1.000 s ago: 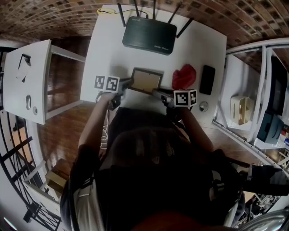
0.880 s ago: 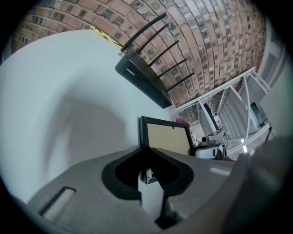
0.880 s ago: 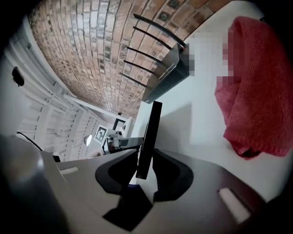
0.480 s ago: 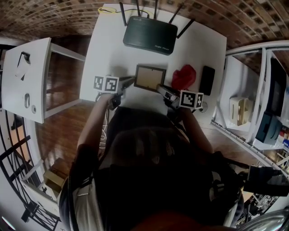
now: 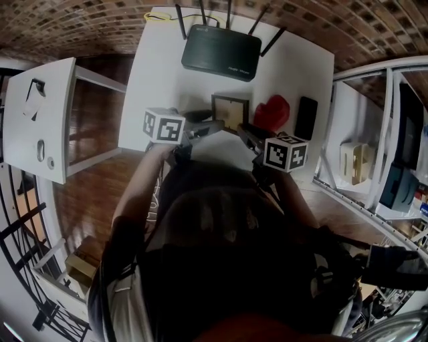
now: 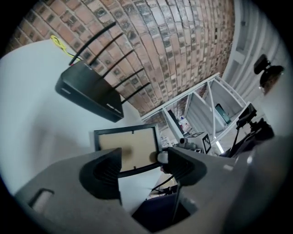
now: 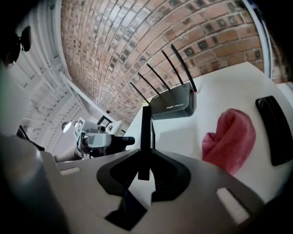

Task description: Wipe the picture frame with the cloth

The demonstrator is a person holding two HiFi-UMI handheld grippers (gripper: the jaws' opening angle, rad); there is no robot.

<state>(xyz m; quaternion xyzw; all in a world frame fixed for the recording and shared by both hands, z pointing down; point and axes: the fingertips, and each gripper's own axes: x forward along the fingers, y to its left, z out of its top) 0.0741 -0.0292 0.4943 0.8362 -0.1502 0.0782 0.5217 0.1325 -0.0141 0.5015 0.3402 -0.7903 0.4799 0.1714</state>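
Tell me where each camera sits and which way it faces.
Head view: on the head, steeply down at the table; torso, arms, left gripper, right gripper show.
Left gripper view: rides that gripper, faces the router; picture frame seen between its opening jaws, not pressed.
Right gripper view: rides that gripper, faces the brick wall; jaws shut on the picture frame's edge, cloth at right.
Both gripper views share router and picture frame.

Picture frame [image 6: 130, 144]: dark matt moulding; tan board back, dull like cardboard.
Cloth [image 5: 272, 113]: red, soft, rumpled, matt.
Router [image 5: 221, 52]: black plastic, matt with a faint sheen.
Table [image 5: 160, 73]: white, smooth.
Black slab [image 5: 307, 117] right of cloth: smooth, dark.
Far wall [image 5: 80, 20]: rough brick, pale mortar.
Floor [image 5: 93, 194]: brown wood boards, slightly glossy.
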